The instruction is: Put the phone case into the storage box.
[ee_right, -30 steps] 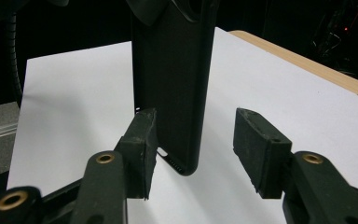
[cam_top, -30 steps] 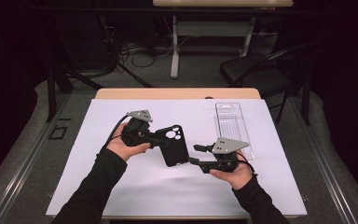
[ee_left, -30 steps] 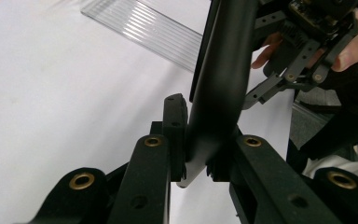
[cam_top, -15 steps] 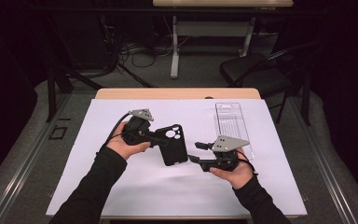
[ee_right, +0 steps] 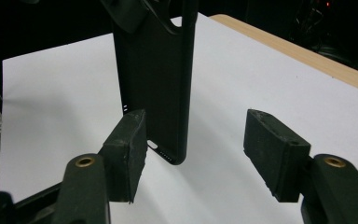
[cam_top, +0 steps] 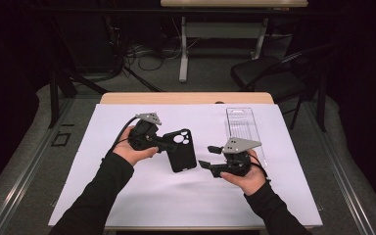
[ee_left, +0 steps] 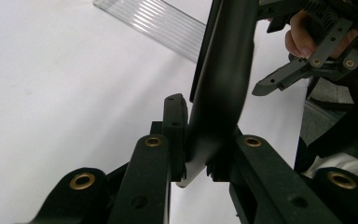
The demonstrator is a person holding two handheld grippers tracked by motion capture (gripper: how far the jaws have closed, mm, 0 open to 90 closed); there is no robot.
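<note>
Drifting slightly apart from the right hand-held gripper (cam_top: 206,156), whose jaws gaped empty, the left hand-held gripper (cam_top: 169,144) kept the phone case (cam_top: 182,150) clamped, so handover looked unfinished.

The phone case (cam_top: 181,149) looks like matt black soft plastic with a smooth, faintly sheened back. The left tongs (ee_left: 196,154) are matt black plastic with brass-coloured rivets; the right tongs (ee_right: 193,154) carry rough, rubbery pads (ee_right: 129,151). A matt white sheet (cam_top: 196,196) covers the pale wooden counter (cam_top: 186,98). The ribbed tray (cam_top: 242,125) is clear glossy plastic.
</note>
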